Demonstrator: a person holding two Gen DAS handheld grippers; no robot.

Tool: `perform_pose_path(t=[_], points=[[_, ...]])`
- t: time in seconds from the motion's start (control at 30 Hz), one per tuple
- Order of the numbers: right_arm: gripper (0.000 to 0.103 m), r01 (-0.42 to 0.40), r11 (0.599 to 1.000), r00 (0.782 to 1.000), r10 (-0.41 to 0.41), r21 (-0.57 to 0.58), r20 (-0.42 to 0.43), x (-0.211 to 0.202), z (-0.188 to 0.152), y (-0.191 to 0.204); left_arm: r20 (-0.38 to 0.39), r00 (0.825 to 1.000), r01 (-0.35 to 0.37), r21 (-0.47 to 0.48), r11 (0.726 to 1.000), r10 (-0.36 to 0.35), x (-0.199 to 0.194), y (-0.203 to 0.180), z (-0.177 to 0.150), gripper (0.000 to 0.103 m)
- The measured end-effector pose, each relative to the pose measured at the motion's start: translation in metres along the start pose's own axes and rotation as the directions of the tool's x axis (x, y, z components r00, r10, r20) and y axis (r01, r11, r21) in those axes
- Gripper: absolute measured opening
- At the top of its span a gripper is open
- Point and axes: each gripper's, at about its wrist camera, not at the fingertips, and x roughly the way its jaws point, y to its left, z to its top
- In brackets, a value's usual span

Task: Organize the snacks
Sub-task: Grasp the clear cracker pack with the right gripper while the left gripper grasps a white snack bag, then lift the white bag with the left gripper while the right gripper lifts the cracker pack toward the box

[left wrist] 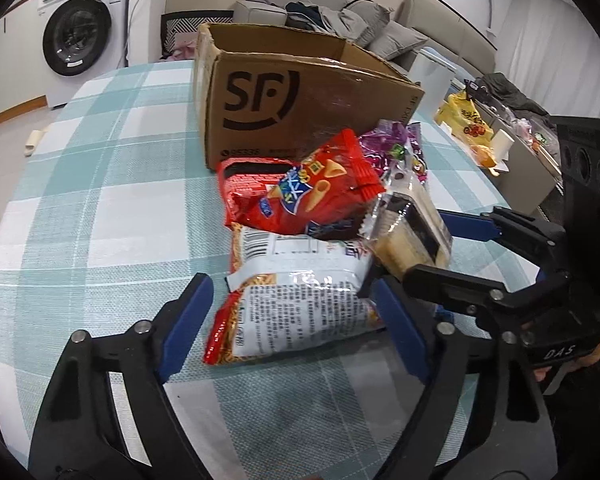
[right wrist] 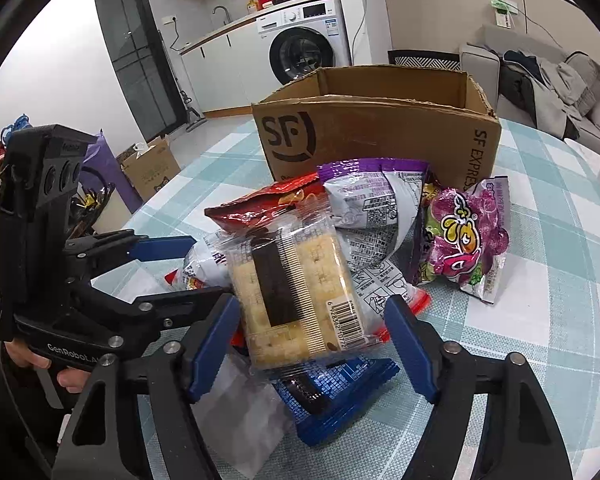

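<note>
A pile of snack packs lies on the checked tablecloth in front of an open cardboard box [left wrist: 300, 92] [right wrist: 380, 128]. My left gripper [left wrist: 294, 324] stands open around a white-and-red noodle packet [left wrist: 296, 312], with a strip of cloth showing beside its left pad. A clear-wrapped cracker pack [right wrist: 296, 292] [left wrist: 412, 236] lies on top of the pile, and my right gripper [right wrist: 312, 344] is shut on it, pads against its long sides. A red chip bag [left wrist: 300, 188], a purple candy bag [right wrist: 464, 236] and a blue packet [right wrist: 340, 400] lie around them.
The box bears a black SF logo and stands at the table's far side. A low table with a yellow bag [left wrist: 464, 120] is to the right. A washing machine [right wrist: 304, 40], a sofa [left wrist: 340, 16] and a small carton on the floor [right wrist: 148, 172] surround the table.
</note>
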Motion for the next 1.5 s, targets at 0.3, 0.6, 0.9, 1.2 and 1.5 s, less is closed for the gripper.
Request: perform_pose_path(t=[0.3, 0.6, 0.9, 1.2, 1.5], points=[[0.063, -0.012, 0.999, 1.000, 0.012, -0.032, 0.003, -0.003, 0.000, 0.006, 0.018, 0.999, 0.038, -0.002, 0.999, -0.038, -0.003, -0.001, -0.002, 0.058], [0.064, 0.008, 0.998, 1.000, -0.008, -0.056, -0.010, -0.004, -0.001, 0.007, 0.037, 0.999, 0.025, 0.021, 0.999, -0.026, -0.009, -0.004, -0.003, 0.052], [0.061, -0.008, 0.998, 1.000, 0.009, -0.060, 0.020, -0.009, -0.002, 0.007, 0.052, 0.998, 0.033, 0.021, 0.999, -0.034, -0.018, -0.004, -0.003, 0.052], [0.060, -0.053, 0.998, 0.994, 0.054, -0.023, 0.092, -0.031, 0.003, -0.005, 0.114, 0.992, 0.039, 0.040, 0.998, -0.044, -0.039, -0.010, 0.000, 0.052], [0.060, -0.057, 0.998, 0.986, 0.058, -0.011, 0.157, -0.052, 0.006, -0.010, 0.174, 0.984, 0.031, 0.052, 0.998, -0.040, -0.063, -0.017, 0.002, 0.052]])
